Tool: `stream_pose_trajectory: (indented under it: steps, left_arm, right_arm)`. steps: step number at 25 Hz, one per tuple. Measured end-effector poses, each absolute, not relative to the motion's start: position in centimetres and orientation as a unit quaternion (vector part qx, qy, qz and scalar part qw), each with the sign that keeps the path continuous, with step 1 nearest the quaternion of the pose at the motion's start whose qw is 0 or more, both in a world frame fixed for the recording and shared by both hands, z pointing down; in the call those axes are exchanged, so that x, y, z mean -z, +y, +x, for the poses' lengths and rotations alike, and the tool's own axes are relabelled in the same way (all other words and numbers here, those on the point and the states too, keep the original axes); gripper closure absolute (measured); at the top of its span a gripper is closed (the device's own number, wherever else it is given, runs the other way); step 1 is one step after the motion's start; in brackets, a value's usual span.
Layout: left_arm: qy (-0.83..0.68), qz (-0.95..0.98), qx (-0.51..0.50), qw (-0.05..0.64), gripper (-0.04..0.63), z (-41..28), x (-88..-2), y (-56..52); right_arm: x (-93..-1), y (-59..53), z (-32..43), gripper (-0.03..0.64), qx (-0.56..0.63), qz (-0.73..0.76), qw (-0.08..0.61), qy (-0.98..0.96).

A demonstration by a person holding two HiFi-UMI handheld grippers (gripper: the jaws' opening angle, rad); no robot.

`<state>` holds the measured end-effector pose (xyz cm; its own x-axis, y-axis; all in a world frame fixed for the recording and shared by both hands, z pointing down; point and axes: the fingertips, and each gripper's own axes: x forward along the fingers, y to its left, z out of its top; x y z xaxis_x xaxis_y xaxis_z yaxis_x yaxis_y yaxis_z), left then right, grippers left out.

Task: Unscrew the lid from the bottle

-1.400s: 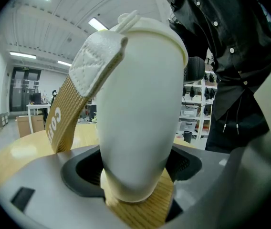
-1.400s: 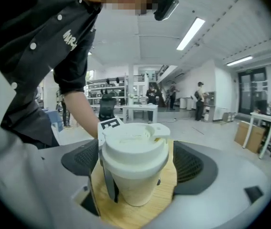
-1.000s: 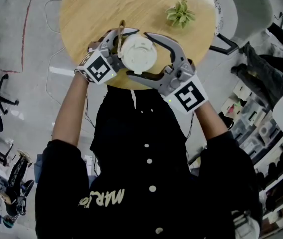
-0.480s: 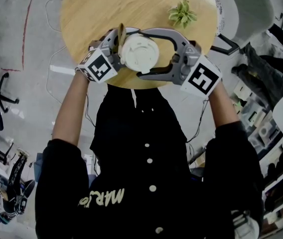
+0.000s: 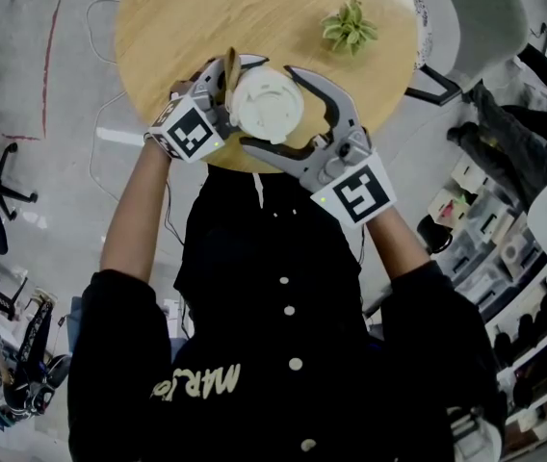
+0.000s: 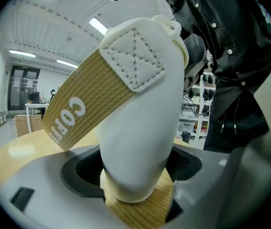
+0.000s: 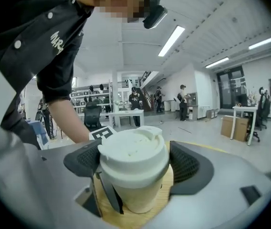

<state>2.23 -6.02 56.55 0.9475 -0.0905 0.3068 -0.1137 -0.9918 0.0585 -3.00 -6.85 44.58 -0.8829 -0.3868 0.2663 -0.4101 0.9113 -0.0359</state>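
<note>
Wooden surface [image 5: 187,27], near edge: bottle [image 6: 140,128] is clamped at its body by left gripper [image 6: 135,173]. Lid [image 7: 133,151] is spanned wide by right gripper [image 7: 133,165], pads closed on its rim. Bottle is judged light, stiff and smooth; the lid rim is best gripped and the strap [image 6: 78,109] avoided.

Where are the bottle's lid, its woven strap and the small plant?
lid [image 7: 133,148]: right gripper view, centre of its top.
strap [image 6: 87,100]: left gripper view, middle of the tan woven band.
plant [image 5: 349,25]: head view, middle of its leaves.
</note>
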Motion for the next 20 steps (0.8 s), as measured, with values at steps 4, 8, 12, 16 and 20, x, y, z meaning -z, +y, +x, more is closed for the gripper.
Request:
stream_pose_trajectory:
  steps: [4, 8, 12, 16, 20]
  left_arm:
    - [-0.05, 0.986, -0.153, 0.037, 0.222, 2.3, -56.5, -6.0]
    - [-0.049, 0.986, -0.153, 0.036, 0.222, 2.2, -56.5, -6.0]
    - [-0.052, 0.986, -0.152, 0.036, 0.222, 2.3, -56.3, -6.1]
    - [-0.051, 0.986, -0.153, 0.037, 0.222, 2.3, -56.3, -6.0]
    - [-0.051, 0.986, -0.151, 0.038, 0.222, 2.3, -56.2, -6.0]
  right_arm:
    - [-44.6, -6.6, -3.0, 0.176, -0.019, 0.157, 0.133, -0.978]
    - [-44.5, -6.1, -3.3, 0.175, 0.001, 0.032, 0.142, -0.989]
    - [-44.4, -5.7, -3.2, 0.175, -0.003, -0.061, 0.147, -0.987]
    - [-44.6, -5.6, -3.2, 0.172, -0.009, -0.061, 0.157, -0.986]
    - [-44.9, -5.3, -2.5, 0.151, -0.032, -0.008, 0.17, -0.985]
